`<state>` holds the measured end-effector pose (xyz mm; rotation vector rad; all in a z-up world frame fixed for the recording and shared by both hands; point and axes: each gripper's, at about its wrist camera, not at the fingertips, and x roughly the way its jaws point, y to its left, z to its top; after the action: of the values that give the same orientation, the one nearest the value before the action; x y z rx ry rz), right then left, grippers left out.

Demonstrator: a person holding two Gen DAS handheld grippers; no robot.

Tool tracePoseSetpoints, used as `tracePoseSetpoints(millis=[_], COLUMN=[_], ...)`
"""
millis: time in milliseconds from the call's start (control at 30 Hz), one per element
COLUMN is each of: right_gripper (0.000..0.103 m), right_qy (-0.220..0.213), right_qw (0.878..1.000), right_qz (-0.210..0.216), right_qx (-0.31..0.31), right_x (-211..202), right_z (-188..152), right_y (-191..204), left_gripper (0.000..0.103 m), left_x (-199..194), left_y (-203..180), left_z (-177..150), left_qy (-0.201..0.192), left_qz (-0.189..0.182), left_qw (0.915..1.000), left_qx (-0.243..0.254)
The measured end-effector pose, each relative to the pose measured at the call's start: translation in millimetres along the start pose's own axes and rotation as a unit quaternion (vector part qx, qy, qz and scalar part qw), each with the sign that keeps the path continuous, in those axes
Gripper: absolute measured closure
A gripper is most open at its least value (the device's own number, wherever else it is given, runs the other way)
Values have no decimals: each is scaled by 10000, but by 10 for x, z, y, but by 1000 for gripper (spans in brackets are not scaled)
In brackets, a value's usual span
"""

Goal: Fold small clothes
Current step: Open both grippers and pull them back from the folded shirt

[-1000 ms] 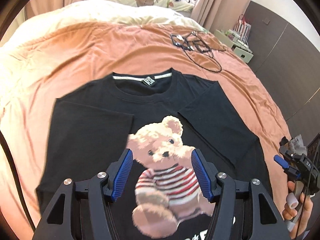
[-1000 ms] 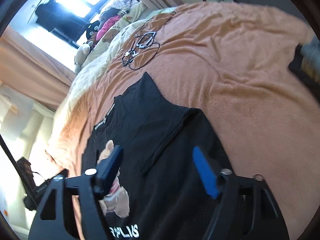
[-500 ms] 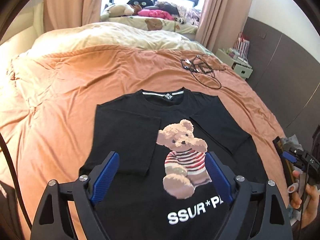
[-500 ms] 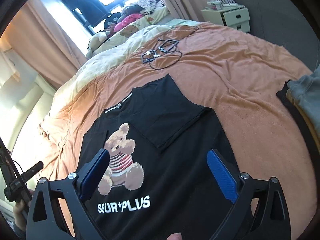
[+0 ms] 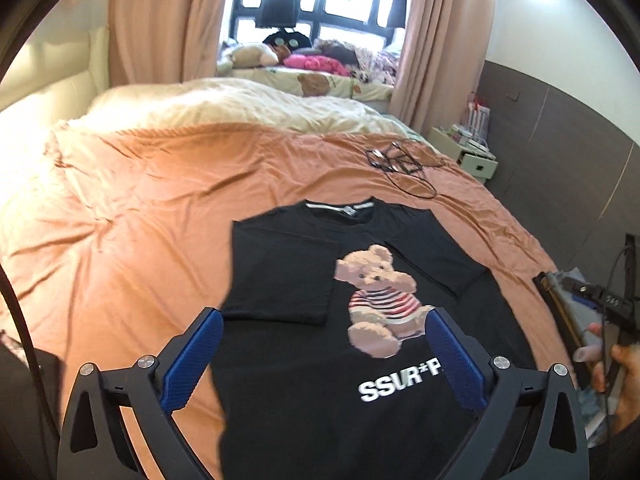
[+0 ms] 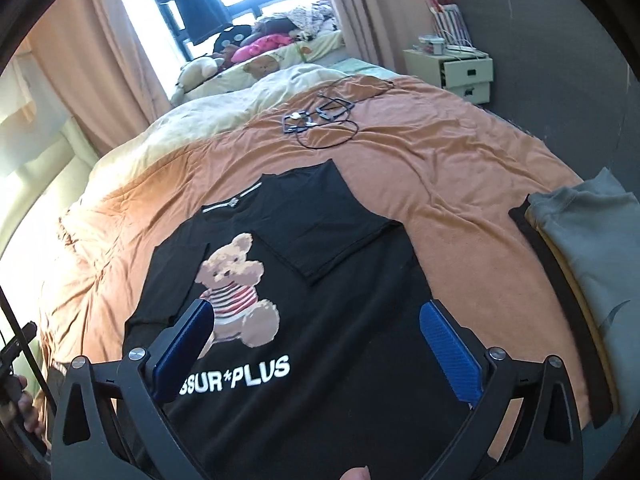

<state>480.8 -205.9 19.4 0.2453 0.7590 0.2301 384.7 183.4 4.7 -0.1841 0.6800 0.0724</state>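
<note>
A black T-shirt (image 5: pixel 304 380) with a teddy bear print (image 5: pixel 376 300) lies flat, front up, on the orange bedspread (image 5: pixel 160 216), with both short sleeves folded in over its chest. Its collar points toward the window end of the bed, and a tangle of black cables (image 5: pixel 404 168) lies on the bedspread beyond the collar. The left gripper (image 5: pixel 324 356) hangs above the shirt's lower half, jaws spread wide after just opening, nothing between them. The right gripper (image 6: pixel 316 348) hangs above the same part of the shirt, likewise released and empty, having just opened. To the right of the shirt sits a stack of folded clothes (image 6: pixel 592 272), grey on top.
</note>
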Motion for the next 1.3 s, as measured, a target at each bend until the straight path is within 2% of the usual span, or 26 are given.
tracePoseSetpoints(millis=[167,267,367,467,767,833,933,1100,1200,1300], right_gripper=[0,0,0,0,0,0,0,0,0,0], right_qy=[-63,-98,-103,-257,-737,-953,-1088,-771,-630,-673], right_qw=[9997,9995,9995,9989,9938,9909,9886,9924,9939,9925], right_qz=[49,81,193,86,127,229,82,225,114,33], right_qx=[-247,-292,-241,-374,-827,-924,-1041,-929,-903,-1018], right_x=[-216,-317,-464,-679,-1287,-1450,-1635,-1803,-1875,-1963], right_z=[-137,-222,-347,-473,-957,-1105,-1322,-1602,-1706,-1767], right_y=[34,-43,-154,-218,-364,-422,-515,-700,-752,-732], left_gripper=[1,1,2,2,2,1,2,1,1,0], left_x=[-330,-488,-655,-824,-1312,-1401,-1525,-1811,-1952,-2053], left_y=[76,76,103,120,73,48,20,-50,-68,-56], left_z=[-203,-343,-523,-704,-1206,-1324,-1478,-1741,-1879,-2031], left_qy=[-160,-245,-286,-373,-570,-525,-395,-524,-618,-662], left_qz=[15,154,138,99,369,353,302,295,372,402], left_qw=[9998,9996,9995,9992,9976,9979,9987,9982,9974,9970], left_qx=[-73,49,-36,-112,-130,-110,-84,14,42,44])
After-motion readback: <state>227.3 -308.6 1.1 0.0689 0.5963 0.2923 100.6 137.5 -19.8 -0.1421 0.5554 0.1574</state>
